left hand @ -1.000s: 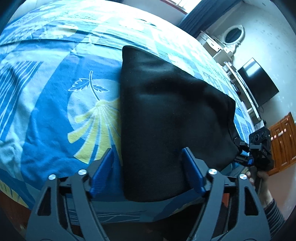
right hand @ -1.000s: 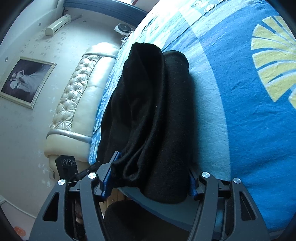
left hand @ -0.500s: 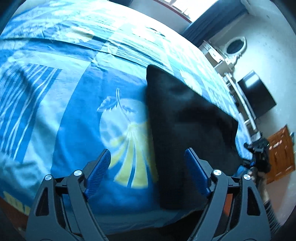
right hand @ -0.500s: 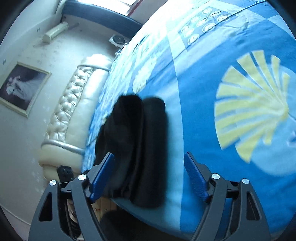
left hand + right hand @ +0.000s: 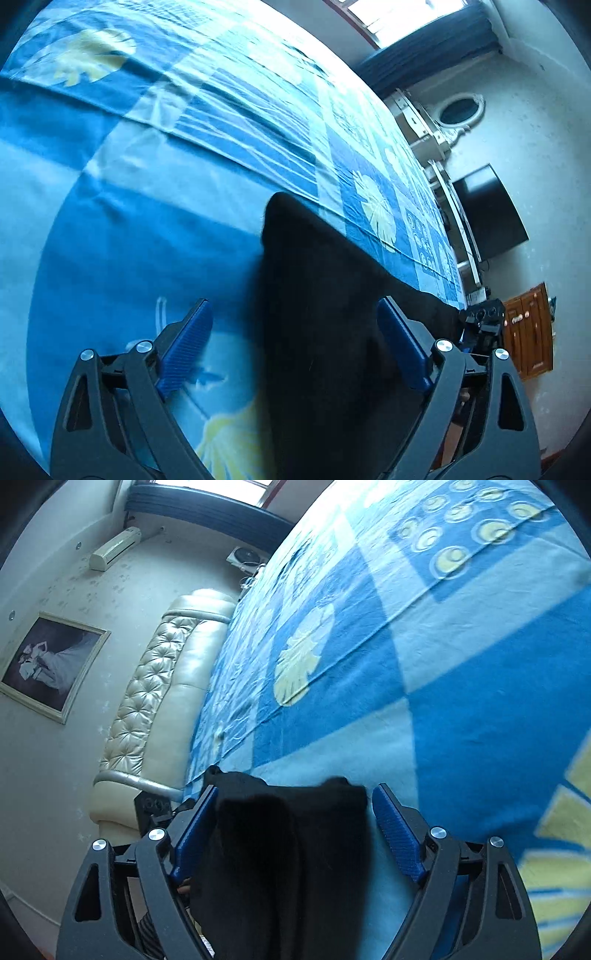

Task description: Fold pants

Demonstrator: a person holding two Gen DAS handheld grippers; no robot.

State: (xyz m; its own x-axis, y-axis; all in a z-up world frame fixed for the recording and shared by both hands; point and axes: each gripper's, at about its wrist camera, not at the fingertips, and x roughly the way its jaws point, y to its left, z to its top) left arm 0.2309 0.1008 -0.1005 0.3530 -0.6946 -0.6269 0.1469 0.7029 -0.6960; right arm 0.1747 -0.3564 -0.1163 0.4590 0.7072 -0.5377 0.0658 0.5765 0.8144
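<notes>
Nearest the lens in the left wrist view, we see the left gripper [image 5: 293, 349] with its blue fingers [image 5: 186, 349] spread wide and holding nothing. The folded black pants [image 5: 325, 332] lie on the bed [image 5: 129, 229], partly between those fingers: the right finger overlaps the dark cloth, while the left finger stands over bare blue blanket, apart from the fabric.

In the right wrist view the right gripper [image 5: 293, 834] is likewise fully open and empty. The pants [image 5: 288, 849] appear as a layered bundle filling the gap between the fingers [image 5: 397, 836]; we cannot tell whether the pads touch the cloth. The other gripper [image 5: 155, 808] shows just beyond the left finger.

Beyond the fingertips the patterned blanket runs on, bare of clothing, toward the padded headboard [image 5: 155, 686] and a framed picture [image 5: 48, 664] in one view, and toward a dark screen [image 5: 487, 214] and a wooden cabinet [image 5: 532, 328] in the other.

We judge the fold to be essentially complete and the bundle released. To finish well, we keep both pairs of fingers open and draw them straight back and upward, so that no pad snags an edge and drags the layers apart. A loose upper layer is the chief risk.
</notes>
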